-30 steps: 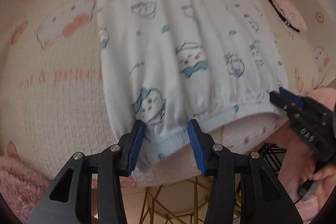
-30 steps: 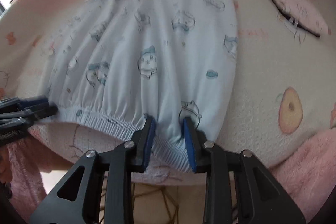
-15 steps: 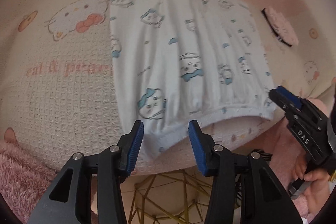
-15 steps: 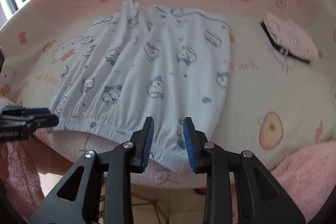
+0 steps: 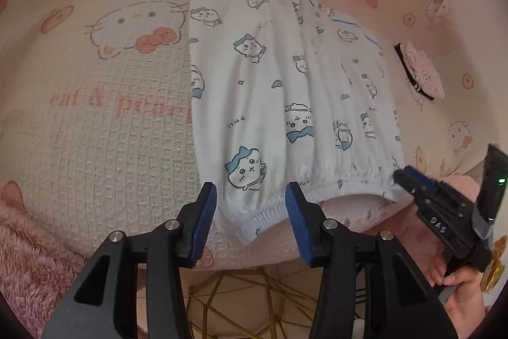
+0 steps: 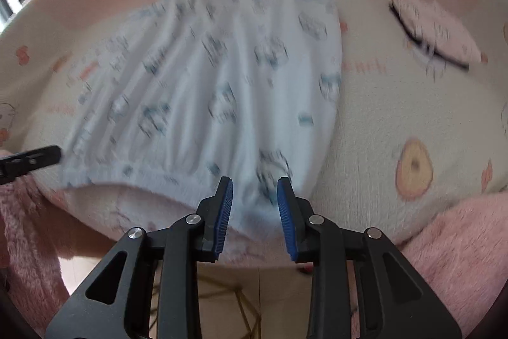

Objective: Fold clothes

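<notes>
Lying flat on the blanket [image 5: 95, 148], the shorts [image 5: 270, 104] (cartoon-printed) sit ungripped below both parted grippers' fingers [image 5: 204, 212].

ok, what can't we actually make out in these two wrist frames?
- Right wrist view: motion blur smears the shorts' print and the waistband under the right hand-held gripper, so contact there is unclear.
- Left wrist view: the waistband's underside hangs over the bed edge, hidden.
- Left wrist view: the person's hand is cut by the frame edge.
- Pink item: too small to identify.
</notes>
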`<state>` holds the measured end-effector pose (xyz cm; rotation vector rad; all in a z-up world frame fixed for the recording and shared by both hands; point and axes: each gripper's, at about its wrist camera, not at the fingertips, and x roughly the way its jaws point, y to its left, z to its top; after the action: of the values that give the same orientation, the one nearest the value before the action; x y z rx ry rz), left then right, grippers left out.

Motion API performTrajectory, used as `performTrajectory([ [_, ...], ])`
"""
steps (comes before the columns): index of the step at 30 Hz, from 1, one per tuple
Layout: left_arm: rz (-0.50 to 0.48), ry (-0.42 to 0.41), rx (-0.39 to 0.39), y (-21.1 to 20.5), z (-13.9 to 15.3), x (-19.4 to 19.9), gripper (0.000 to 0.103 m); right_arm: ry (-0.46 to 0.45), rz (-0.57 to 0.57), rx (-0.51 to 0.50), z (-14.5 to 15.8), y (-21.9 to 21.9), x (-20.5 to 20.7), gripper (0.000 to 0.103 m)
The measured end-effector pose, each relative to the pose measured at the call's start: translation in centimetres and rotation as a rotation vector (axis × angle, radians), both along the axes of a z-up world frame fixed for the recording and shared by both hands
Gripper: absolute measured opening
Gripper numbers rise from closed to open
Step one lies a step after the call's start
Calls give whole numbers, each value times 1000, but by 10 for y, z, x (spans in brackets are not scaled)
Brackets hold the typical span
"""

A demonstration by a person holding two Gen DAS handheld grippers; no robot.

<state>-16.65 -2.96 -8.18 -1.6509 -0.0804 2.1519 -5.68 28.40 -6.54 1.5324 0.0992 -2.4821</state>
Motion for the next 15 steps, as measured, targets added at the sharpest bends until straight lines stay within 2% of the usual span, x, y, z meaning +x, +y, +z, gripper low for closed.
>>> performTrajectory([
  [3, -29, -11, -37, 3, -19, 0, 47, 23, 44, 28, -1, -12, 0, 29],
  [5, -40, -28, -95, 11, -26, 1, 47, -44, 42, 114, -19, -18, -5, 29],
  [7, -37, -80, -156, 9, -39, 3, 47, -59, 22, 103, -22, -14, -6, 29],
  [11, 16, -114, -102, -8, -36, 4, 48, -116, 1, 91, -21, 0, -3, 29],
  [13, 18, -98, -60, -14, -31, 4, 48, -122, -17, 76, -19, 8, -2, 29],
  [15, 30, -75, -1, -17, -23, 3, 48, -89, -26, 25, -13, 14, -2, 29],
])
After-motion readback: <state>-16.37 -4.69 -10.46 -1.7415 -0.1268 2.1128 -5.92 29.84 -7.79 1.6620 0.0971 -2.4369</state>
